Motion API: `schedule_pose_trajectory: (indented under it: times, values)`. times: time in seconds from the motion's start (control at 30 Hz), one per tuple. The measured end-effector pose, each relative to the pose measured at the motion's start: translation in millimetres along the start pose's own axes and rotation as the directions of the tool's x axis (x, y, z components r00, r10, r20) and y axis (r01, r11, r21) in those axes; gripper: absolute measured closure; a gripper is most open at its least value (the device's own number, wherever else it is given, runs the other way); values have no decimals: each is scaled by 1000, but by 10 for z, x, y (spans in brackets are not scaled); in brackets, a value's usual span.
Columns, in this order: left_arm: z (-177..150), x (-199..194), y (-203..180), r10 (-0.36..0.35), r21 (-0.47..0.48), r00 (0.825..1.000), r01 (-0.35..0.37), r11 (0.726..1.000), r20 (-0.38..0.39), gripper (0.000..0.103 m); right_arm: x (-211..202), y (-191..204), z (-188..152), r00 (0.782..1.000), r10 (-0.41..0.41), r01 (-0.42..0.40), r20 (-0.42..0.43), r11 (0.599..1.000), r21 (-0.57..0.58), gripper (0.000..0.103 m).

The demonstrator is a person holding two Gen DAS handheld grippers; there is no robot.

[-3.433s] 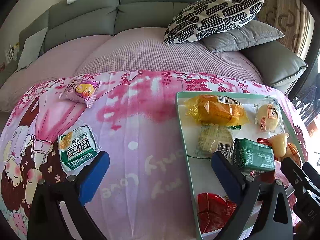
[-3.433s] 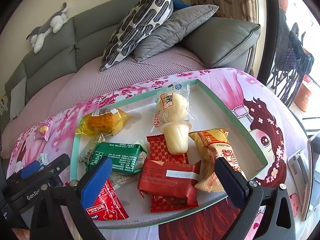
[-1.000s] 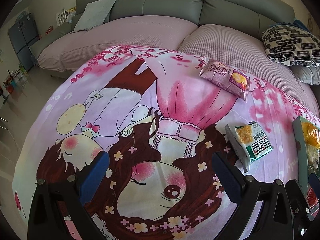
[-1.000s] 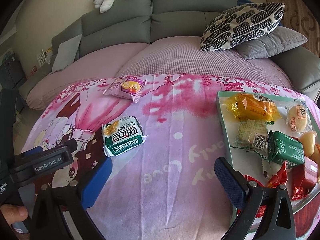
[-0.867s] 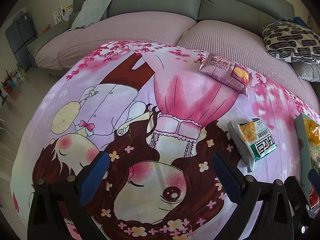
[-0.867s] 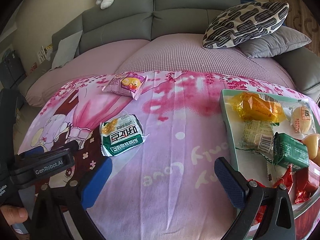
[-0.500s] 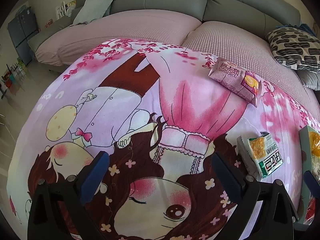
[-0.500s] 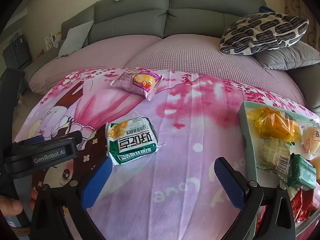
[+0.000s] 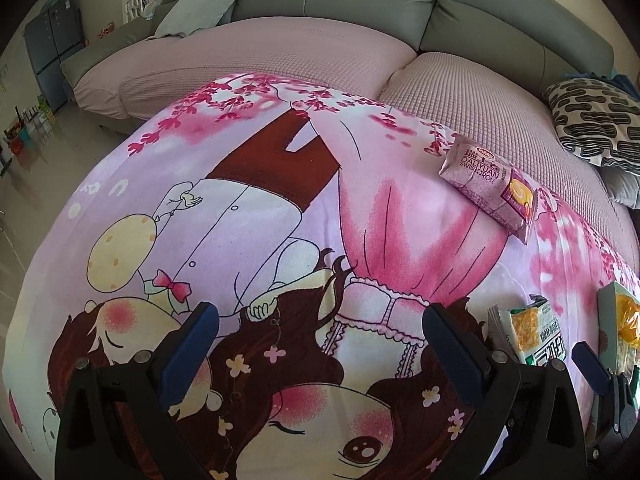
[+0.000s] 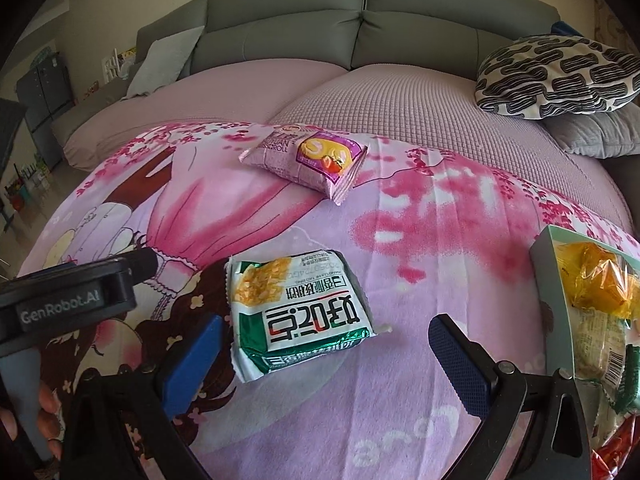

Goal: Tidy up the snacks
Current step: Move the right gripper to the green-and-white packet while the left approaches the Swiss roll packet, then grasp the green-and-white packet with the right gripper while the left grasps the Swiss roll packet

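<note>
The green-and-white snack packet lies flat on the cartoon-print cloth over the worktop, between the right gripper's spread, empty fingers. Lower squarely, pinch across its width, then carry it right to the tray of snacks. The pink Swiss-roll packet lies farther back, well apart. The left gripper, released too, hovers alongside; it probably won't obstruct, though that edge is distorted.

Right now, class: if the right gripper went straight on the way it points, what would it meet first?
Most likely the green-and-white snack packet, lying between the open right gripper fingers on the pink cartoon blanket; depth is uncertain.
</note>
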State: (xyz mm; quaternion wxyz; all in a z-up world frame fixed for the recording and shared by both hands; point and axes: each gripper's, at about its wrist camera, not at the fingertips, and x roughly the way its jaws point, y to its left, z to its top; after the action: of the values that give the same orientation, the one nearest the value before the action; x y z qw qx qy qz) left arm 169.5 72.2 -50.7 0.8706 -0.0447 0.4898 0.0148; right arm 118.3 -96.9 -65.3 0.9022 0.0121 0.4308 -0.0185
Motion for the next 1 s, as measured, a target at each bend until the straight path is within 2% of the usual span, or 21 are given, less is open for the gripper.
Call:
schedule_pose_trajectory:
  times: [0.2, 0.37, 0.5, 0.77, 1.0]
  values:
    - [100, -31, -69, -26, 11, 999, 26, 1000, 25, 1, 61, -119, 46, 1000, -9, 9, 13, 999, 32, 2]
    - [192, -29, -180, -94, 12, 995, 94, 996, 40, 1, 72, -239, 73, 1000, -19, 18, 19, 998, 59, 12]
    - [238, 40, -328, -88, 64, 996, 86, 994, 29, 1, 65, -344, 81, 999, -27, 25, 25, 996, 83, 19]
    - [396, 157, -630, -134, 155, 991, 130, 979, 13, 1, 79, -534, 99, 999, -38, 34, 28, 990, 133, 28]
    - [530, 157, -947, -172, 286, 985, 159, 945, 21, 1, 97, -628, 131, 999, -39, 34, 27, 987, 158, 32]
